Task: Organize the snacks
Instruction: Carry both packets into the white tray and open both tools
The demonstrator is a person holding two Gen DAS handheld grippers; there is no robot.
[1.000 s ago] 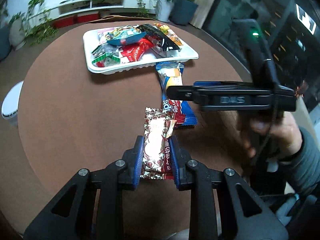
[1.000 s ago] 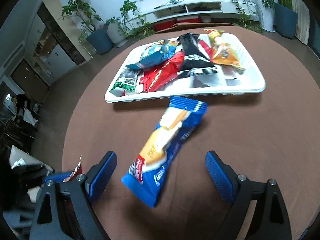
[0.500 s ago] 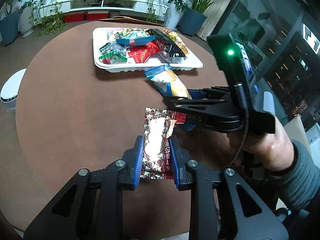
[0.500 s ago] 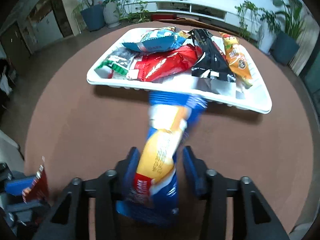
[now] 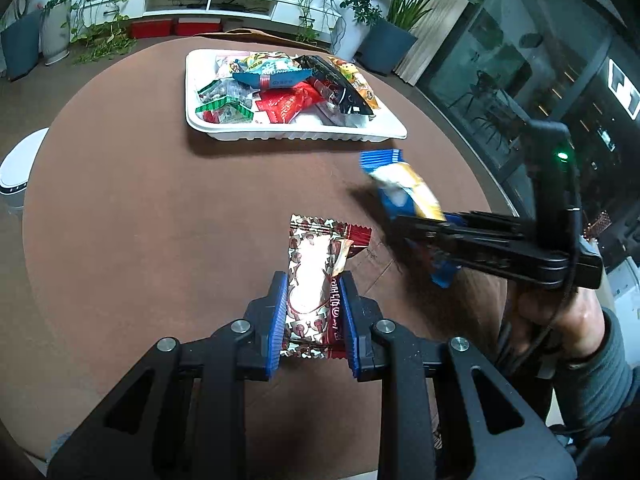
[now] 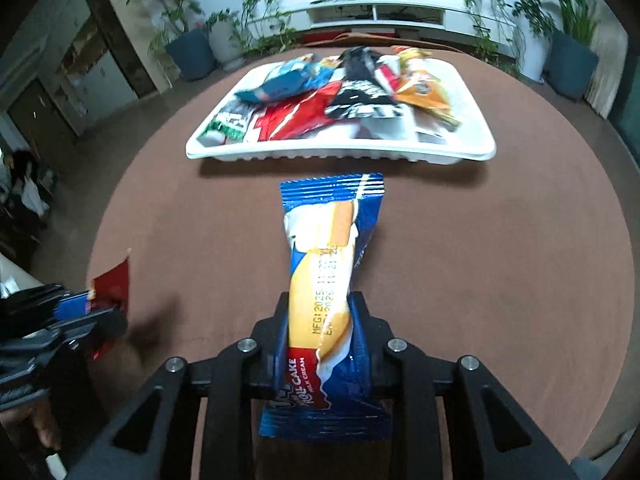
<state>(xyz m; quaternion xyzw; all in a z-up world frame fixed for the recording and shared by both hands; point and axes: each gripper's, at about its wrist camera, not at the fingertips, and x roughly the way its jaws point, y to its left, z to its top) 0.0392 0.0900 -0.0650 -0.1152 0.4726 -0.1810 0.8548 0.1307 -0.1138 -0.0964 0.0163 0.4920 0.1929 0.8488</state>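
with the left gripper clamped on a brown-wrapped snack, the right gripper, its jaws just closing, pinches the blue roll cake, and both packets, just short of the white tray, likely go into it next.

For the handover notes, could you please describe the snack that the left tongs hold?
On the round brown table, nearer than the white tray, the left tongs clamp a red-and-silver wrapper. Unlike the blue cake pack beside it, it bears small mushroom prints.

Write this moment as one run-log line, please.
left hand-held gripper: holds brown snack | right hand-held gripper: just closed on blue cake pack | tray: filled
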